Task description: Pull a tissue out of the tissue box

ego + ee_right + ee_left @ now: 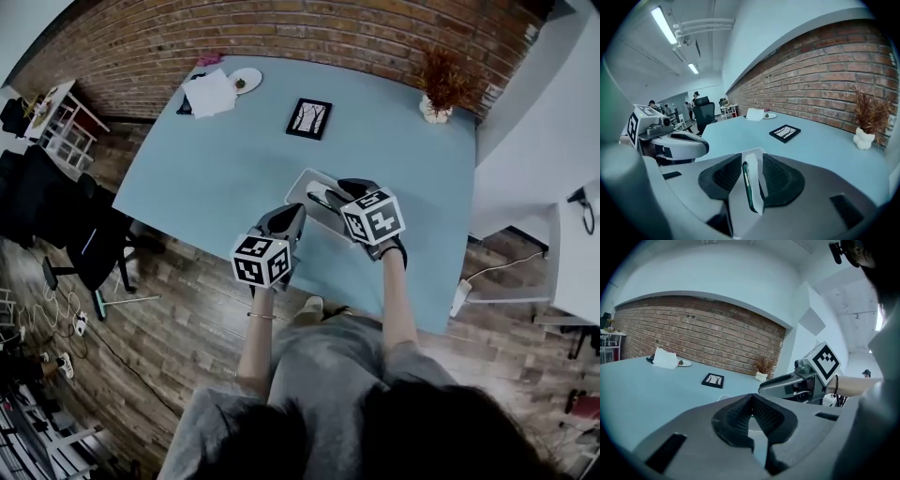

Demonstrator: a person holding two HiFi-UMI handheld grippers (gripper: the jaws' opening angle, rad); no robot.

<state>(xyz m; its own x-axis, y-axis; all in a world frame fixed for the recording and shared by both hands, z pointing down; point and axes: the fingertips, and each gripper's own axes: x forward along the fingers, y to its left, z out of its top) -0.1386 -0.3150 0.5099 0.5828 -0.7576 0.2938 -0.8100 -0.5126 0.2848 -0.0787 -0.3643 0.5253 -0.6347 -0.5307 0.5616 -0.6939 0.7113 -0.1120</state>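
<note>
The tissue box (305,187) is a flat, light grey box with a dark slot in its top, lying on the blue table (216,178) near the front edge. In the right gripper view the tissue box (756,187) shows between the jaws of my right gripper (750,161), its slot running along the gap. The jaws stand apart and the pads do not press on it. No tissue sticks out that I can see. My right gripper (335,197) hangs over the box. My left gripper (298,210) is at the box's left side, and my left gripper (751,398) has its fingertips together, holding nothing.
Further back on the table are a black picture frame (308,118), a dried plant in a white vase (437,103), and a white paper (212,94) beside a small plate (247,82). A brick wall runs behind. An office chair (89,239) stands on the floor to the left.
</note>
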